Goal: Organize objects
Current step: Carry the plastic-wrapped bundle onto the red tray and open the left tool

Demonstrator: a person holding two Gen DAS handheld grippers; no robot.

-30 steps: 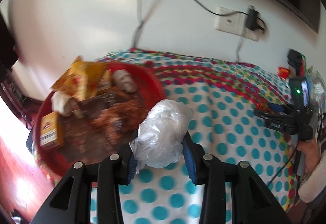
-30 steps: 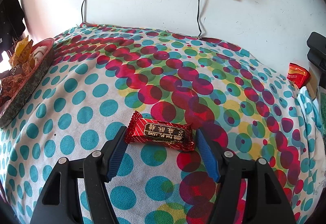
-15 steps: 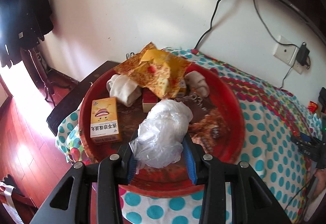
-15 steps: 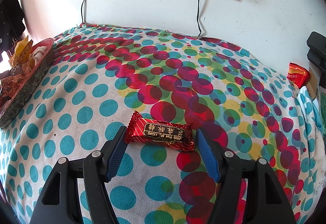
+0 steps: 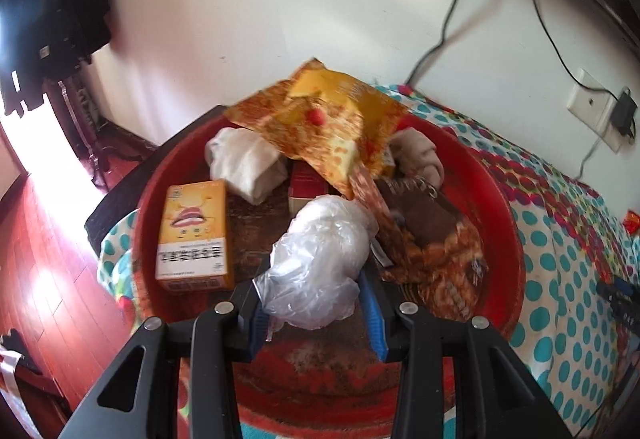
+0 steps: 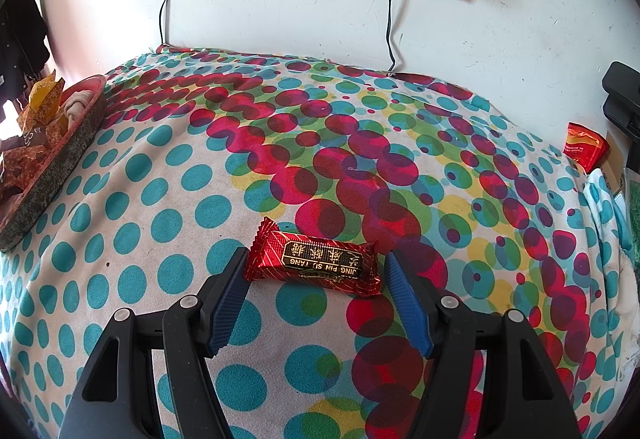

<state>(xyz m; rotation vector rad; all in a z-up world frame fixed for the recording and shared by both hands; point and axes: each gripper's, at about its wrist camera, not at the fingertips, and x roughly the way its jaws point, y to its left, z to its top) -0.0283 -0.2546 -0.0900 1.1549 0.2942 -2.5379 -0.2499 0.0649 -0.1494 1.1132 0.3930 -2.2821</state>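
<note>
My left tongs [image 5: 316, 303] squeeze a crumpled clear plastic bag [image 5: 320, 259] and hold it over the red tray [image 5: 508, 239], so I think it goes in there with the rest. Behind it in the tray sit a yellow box [image 5: 194, 235], a yellow snack packet [image 5: 324, 119] and rolled socks [image 5: 244, 163]. My right tongs [image 6: 316, 289] are half open around a red candy bar [image 6: 316, 263] lying on the dotted cloth [image 6: 160, 167]. The pads do not touch it yet.
</note>
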